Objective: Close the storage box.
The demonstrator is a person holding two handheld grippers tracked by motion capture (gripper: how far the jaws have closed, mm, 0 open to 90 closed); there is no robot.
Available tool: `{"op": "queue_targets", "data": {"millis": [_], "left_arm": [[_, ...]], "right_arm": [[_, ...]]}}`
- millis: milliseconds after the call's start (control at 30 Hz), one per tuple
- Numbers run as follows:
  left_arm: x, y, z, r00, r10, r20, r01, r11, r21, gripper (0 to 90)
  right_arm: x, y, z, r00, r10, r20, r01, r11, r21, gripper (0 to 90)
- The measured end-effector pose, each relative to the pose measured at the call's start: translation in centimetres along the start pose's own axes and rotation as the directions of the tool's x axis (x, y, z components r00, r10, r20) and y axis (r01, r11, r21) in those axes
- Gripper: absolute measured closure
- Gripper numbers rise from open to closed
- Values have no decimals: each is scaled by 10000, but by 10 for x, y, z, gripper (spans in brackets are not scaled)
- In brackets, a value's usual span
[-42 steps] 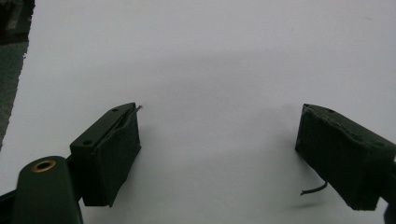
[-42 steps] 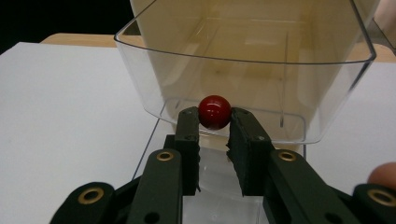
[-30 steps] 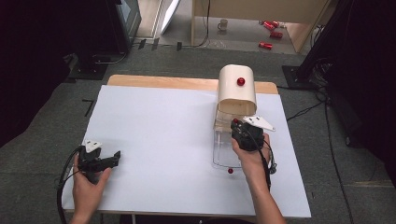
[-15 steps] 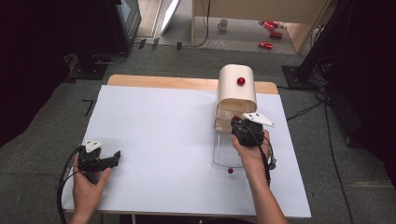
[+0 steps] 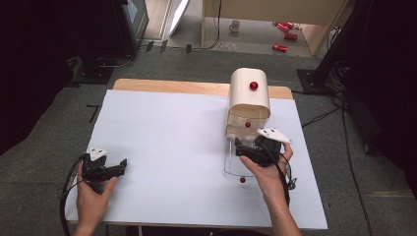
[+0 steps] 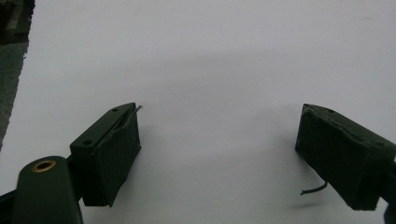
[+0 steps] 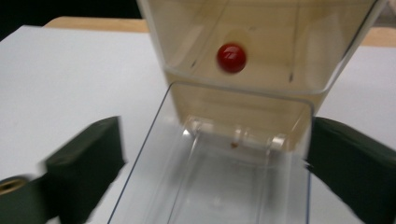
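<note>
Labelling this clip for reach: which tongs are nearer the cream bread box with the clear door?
Right. The right tongs hang over the bread box's open clear door; the left tongs sit far across the white table.

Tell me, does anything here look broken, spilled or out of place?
Nothing on the table looks damaged. Odd bits: several red cans lie scattered on the floor beyond the table, and the left gripper has a loose thread hanging off one jaw pad.
</note>
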State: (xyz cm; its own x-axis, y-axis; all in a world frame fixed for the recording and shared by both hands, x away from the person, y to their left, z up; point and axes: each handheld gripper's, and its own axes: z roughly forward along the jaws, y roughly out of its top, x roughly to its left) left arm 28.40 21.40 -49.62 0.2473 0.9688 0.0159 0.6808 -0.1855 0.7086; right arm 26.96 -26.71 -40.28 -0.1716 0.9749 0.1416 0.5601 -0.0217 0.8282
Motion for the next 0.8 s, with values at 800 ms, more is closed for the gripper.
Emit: {"op": "queue_targets", "data": {"millis": [800], "left_arm": [[0,0,0,10000,7,-3,-7,10000,2,138]], "right_arm": [[22,-71,-53,9996,-217,199,214,9996,159,0]]}}
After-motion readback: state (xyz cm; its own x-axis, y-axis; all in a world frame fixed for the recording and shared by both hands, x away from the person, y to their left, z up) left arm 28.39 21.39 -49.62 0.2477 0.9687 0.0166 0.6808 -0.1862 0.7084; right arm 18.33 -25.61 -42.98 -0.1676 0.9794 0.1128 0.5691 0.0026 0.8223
